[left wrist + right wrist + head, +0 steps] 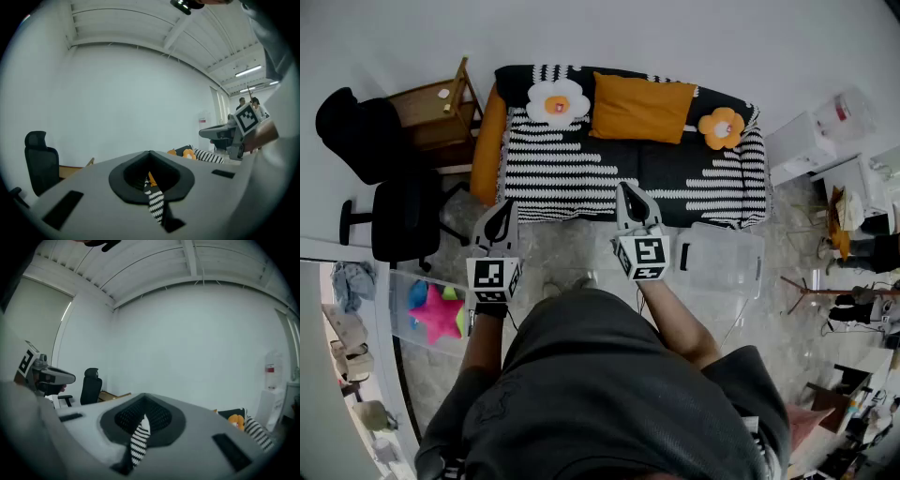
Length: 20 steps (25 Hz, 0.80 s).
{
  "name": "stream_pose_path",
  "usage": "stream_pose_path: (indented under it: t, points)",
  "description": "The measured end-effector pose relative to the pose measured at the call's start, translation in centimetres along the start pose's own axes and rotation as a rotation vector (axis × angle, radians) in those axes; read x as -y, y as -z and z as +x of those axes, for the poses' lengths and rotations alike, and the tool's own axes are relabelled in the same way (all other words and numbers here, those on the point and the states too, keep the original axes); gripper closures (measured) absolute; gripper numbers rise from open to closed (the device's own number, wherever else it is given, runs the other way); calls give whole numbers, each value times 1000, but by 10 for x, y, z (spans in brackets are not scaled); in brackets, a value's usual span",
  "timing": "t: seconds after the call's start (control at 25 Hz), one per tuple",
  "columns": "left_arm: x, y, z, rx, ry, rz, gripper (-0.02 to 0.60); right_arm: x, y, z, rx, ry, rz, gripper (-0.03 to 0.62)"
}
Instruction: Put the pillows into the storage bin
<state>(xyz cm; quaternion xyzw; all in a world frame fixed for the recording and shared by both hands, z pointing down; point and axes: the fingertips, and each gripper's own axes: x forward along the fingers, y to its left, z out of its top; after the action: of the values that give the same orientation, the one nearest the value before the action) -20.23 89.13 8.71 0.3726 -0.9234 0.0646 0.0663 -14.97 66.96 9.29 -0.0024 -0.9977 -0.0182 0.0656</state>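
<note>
Three pillows lie on the striped sofa (581,173): a white flower pillow (558,101), an orange rectangular pillow (642,108) and a small orange flower pillow (722,127). The clear storage bin (722,258) stands on the floor before the sofa's right end. My left gripper (504,208) and right gripper (628,190) hover side by side in front of the sofa, pointing at it, both shut and holding nothing. In the left gripper view the shut left gripper (151,174) shows only a slit of striped sofa. The right gripper (140,414) looks the same in its own view.
An orange bolster (487,141) lies on the sofa's left arm. A wooden side table (436,112) and a black office chair (403,216) stand to the left. Another clear bin with a pink star (439,314) sits lower left. A water dispenser (820,136) is at the right.
</note>
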Motion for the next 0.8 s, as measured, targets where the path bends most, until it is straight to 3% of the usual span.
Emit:
stream_pose_path:
  t: [0.68, 0.8]
  points:
    - [11, 8, 0, -27, -15, -4, 581, 5, 13, -4, -2, -28, 2, 585]
    - [15, 8, 3, -28, -15, -5, 581, 7, 17, -4, -14, -47, 3, 436]
